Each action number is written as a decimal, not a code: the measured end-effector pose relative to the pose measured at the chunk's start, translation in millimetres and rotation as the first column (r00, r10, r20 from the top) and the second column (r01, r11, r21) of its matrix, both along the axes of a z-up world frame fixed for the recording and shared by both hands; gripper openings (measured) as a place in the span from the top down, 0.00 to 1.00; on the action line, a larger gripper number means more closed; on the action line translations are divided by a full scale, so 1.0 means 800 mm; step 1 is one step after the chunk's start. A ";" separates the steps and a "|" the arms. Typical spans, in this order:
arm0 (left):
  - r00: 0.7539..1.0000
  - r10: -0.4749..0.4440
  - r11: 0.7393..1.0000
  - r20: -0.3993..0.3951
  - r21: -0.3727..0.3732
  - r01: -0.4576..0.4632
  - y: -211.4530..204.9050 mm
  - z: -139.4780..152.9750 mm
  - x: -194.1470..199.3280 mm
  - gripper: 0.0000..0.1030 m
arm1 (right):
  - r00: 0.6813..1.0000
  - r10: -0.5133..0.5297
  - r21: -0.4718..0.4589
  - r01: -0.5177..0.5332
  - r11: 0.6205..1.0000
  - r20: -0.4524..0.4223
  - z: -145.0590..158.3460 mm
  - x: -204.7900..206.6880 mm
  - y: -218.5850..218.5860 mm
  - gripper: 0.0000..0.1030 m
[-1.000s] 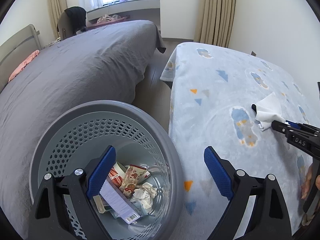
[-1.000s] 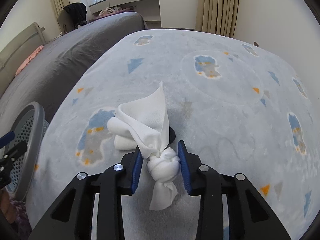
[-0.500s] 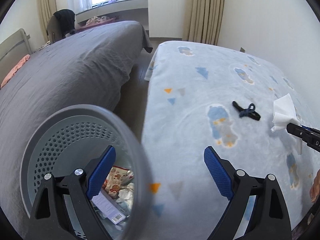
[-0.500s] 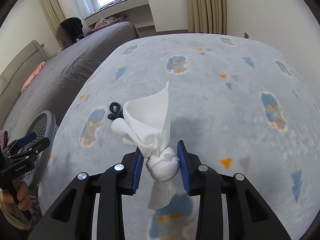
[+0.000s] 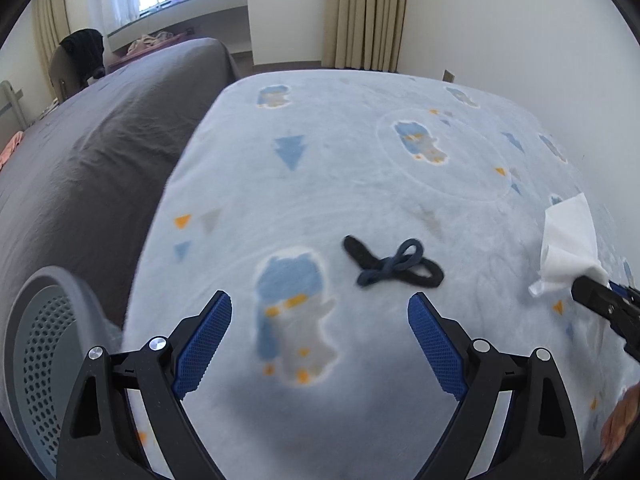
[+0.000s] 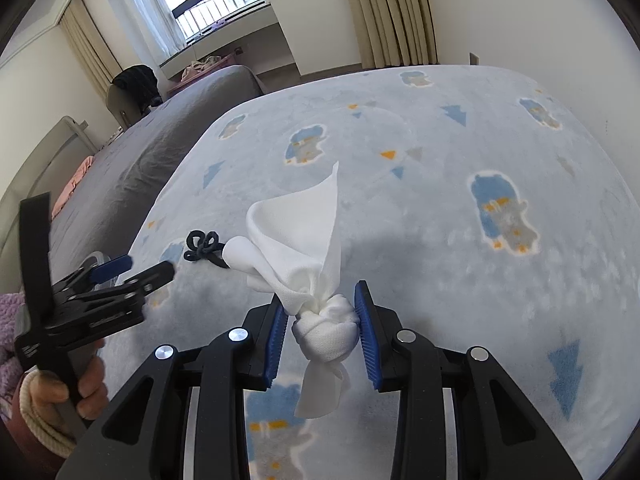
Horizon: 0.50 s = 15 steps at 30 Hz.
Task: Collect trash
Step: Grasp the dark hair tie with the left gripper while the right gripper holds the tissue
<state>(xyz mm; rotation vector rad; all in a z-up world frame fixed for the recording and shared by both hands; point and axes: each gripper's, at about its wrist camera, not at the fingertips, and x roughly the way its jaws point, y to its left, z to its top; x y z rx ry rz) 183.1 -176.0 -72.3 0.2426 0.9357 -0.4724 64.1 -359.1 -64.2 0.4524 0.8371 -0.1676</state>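
My right gripper is shut on a knotted white tissue and holds it above the light blue patterned blanket. The tissue and the right gripper's tip show at the right edge of the left wrist view. My left gripper is open and empty above the blanket, pointing at a pair of dark hair ties lying just ahead. The hair ties and the left gripper show in the right wrist view. The grey perforated trash basket is at the lower left.
A bed with a grey cover lies to the left of the blanket. A chair with dark clothes stands by the window. Curtains and a white wall are behind.
My left gripper has swung right, away from over the basket to over the blanket. My right gripper has lifted the tissue off the blanket, uncovering the hair ties.
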 end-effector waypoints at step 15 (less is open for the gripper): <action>1.000 0.027 0.999 -0.011 0.019 -0.027 -0.050 -0.027 0.021 0.14 | 0.999 0.033 0.068 -0.033 0.997 -0.002 -0.019 -0.002 -0.025 0.69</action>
